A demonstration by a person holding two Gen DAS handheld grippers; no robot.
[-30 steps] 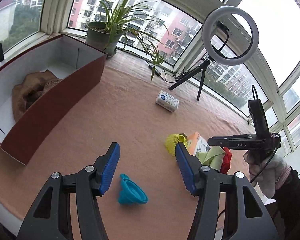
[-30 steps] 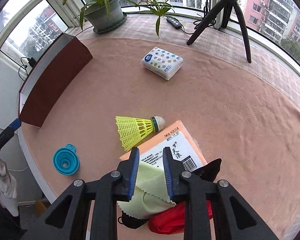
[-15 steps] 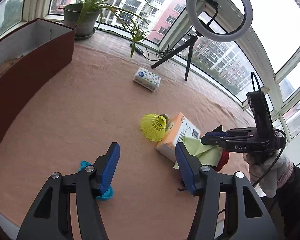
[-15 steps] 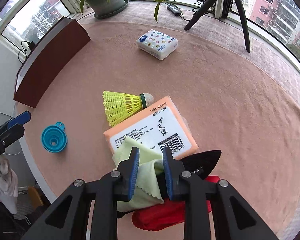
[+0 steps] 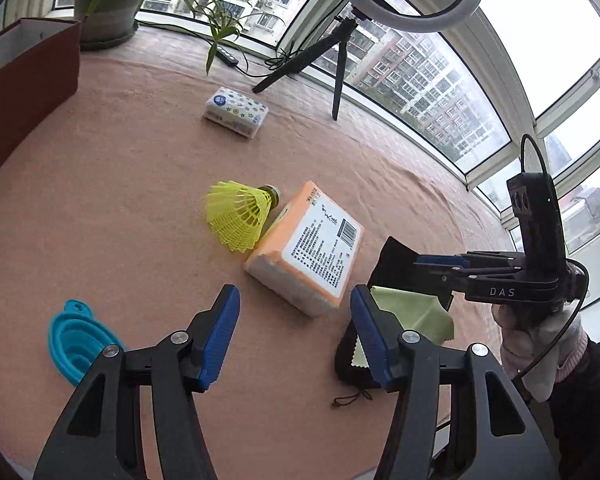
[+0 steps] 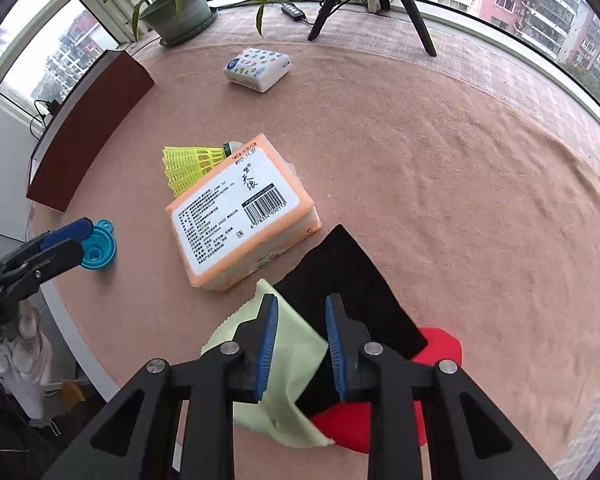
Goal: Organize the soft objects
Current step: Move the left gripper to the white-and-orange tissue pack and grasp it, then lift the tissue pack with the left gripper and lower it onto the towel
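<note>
While hovering: right gripper (image 6: 300,336) jaws are opening above the pale green cloth (image 6: 296,344), nothing pinched yet, likely readying a grab.
Left gripper (image 5: 294,336): hanging released and empty, waiting.
Cloth pile: green cloth is lying on black fabric (image 6: 348,280) and a red item (image 6: 436,344), beside the orange tissue pack (image 6: 236,220).
Right view only: red item is showing.
Left view only: black drawstring (image 5: 352,398) is trailing.

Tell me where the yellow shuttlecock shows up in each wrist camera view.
Left wrist view: yellow shuttlecock lies centre-left, skirt toward the camera.
Right wrist view: it lies left of centre, upper half, partly hidden.
Shared landmark: the orange tissue pack right beside it.
</note>
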